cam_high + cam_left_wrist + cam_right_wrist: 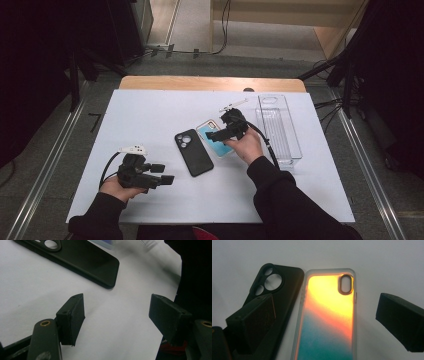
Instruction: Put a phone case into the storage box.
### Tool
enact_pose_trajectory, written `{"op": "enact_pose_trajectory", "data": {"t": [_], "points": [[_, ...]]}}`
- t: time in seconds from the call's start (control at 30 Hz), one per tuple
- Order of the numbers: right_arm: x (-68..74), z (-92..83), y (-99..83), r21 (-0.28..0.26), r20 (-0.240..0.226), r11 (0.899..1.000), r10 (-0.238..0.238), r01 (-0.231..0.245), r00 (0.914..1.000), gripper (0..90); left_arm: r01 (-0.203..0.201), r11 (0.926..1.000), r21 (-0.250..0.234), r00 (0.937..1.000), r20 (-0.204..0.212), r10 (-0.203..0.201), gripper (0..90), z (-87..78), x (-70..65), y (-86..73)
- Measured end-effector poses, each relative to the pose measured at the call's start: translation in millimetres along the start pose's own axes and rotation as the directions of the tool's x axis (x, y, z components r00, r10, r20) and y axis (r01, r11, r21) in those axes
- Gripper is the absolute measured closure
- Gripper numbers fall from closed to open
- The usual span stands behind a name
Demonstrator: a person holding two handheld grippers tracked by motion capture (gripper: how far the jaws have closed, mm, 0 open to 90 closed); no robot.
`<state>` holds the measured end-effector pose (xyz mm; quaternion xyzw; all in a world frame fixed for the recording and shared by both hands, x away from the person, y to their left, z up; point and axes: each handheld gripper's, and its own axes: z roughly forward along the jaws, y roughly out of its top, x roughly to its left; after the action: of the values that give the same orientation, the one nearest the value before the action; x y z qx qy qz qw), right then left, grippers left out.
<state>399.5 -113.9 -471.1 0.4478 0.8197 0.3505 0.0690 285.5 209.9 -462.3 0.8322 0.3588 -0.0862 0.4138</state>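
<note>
Presently, your right gripper (pixel 216 135) hangs over the coloured phone case (pixel 223 148) at mid-table, jaws spread wide and holding nothing; in the right gripper view the case (pixel 327 320) lies between the two black jaws, its frosted rim framing a back that runs from orange at the camera-cutout end to teal nearer you. Just beside it, on its left in the high view, lies the black phone case (pixel 194 152), camera opening toward the far edge of the table; in the right gripper view this case (pixel 287 285) is partly covered by your near jaw, and the two cases sit edge to edge, though you cannot tell whether they touch. Your left gripper (pixel 167 179) rests low at the near left of the table, well apart from the right one, jaws likewise spread and empty; in the left gripper view its jaws frame bare white surface, with one corner of the black case (pixel 82 262) ahead of them. To the right of your right hand (pixel 248 146) stands a clear plastic tray (pixel 295 150), long and narrow, near the table's right side. All items rest on a white board (pixel 150 120) laid over a wooden table (pixel 200 83), whose far edge shows beyond it.
</note>
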Motion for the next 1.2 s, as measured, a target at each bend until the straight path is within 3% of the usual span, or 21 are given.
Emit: {"op": "enact_pose_trajectory", "data": {"t": [0.1,0.4,0.83,1.1,1.2], "points": [[0.6,1.3,-1.3,-0.004,0.021,1.000,-0.005,0.005,0.9998,1.1,-0.001,1.0000,0.001,1.0000,-0.002,0.001,28.5,-0.1,0.4,0.0],[0.6,12.8,-9.5,0.023,0.026,1.000,-0.006,0.005,0.9997,1.1,-0.001,1.0000,-0.001,1.0000,-0.003,0.001,28.5,-0.5,0.1,0.0],[6.1,32.7,-22.2,0.068,0.069,0.997,-0.053,0.048,0.9962,1.2,-0.003,1.0000,-0.003,1.0000,-0.003,0.003,28.5,-0.2,-0.1,0.4],[13.5,35.6,-29.4,0.040,0.137,0.994,-0.108,0.104,0.9847,3.6,-0.002,1.0000,-0.003,1.0000,-0.008,0.002,28.5,-0.4,0.0,0.3],[13.3,34.8,-31.8,0.023,0.141,0.994,-0.109,0.107,0.9839,6.0,-0.002,1.0000,-0.002,1.0000,-0.008,0.002,28.5,-0.3,-0.6,0.3]]}}
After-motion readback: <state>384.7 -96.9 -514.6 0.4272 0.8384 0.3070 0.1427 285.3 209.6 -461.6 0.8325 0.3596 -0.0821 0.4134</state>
